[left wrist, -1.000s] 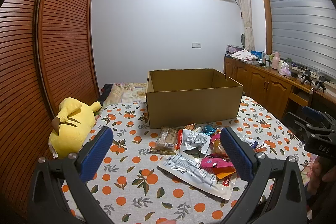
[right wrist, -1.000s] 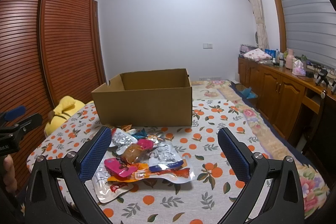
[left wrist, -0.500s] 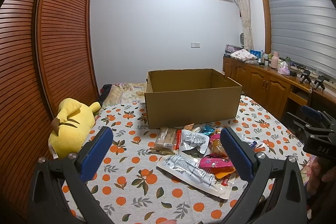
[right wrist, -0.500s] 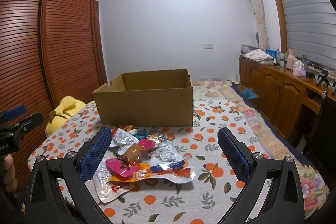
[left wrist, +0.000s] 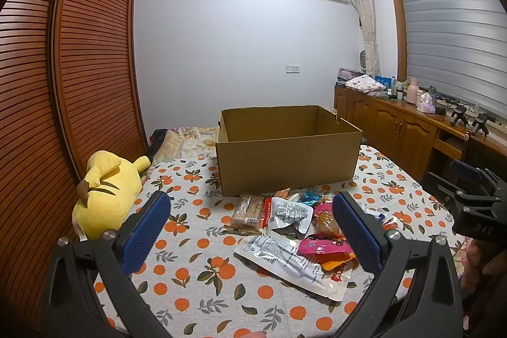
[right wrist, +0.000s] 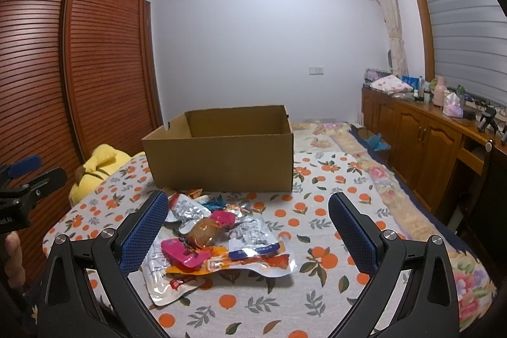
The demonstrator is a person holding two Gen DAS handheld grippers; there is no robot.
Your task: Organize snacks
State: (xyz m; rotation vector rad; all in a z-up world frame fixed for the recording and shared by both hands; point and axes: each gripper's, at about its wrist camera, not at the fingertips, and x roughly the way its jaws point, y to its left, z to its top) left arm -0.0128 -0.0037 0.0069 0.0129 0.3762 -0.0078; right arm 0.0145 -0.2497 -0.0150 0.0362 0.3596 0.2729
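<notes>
Seemingly, both hand-held grippers (left wrist: 250, 230) (right wrist: 248, 230) gape, empty; cardboard box (left wrist: 286, 160) floor hidden, snack packets (right wrist: 215, 239) overlapping.

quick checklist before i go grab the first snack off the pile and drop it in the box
1. Left gripper open and empty: ok.
2. Right gripper open and empty: ok.
3. Cardboard box top open: ok.
4. Box has room: cannot tell, its floor is hidden.
5. Snack pile unblocked in front of the box: ok.
6. Single packet free to pinch: not ok, packets overlap.
</notes>
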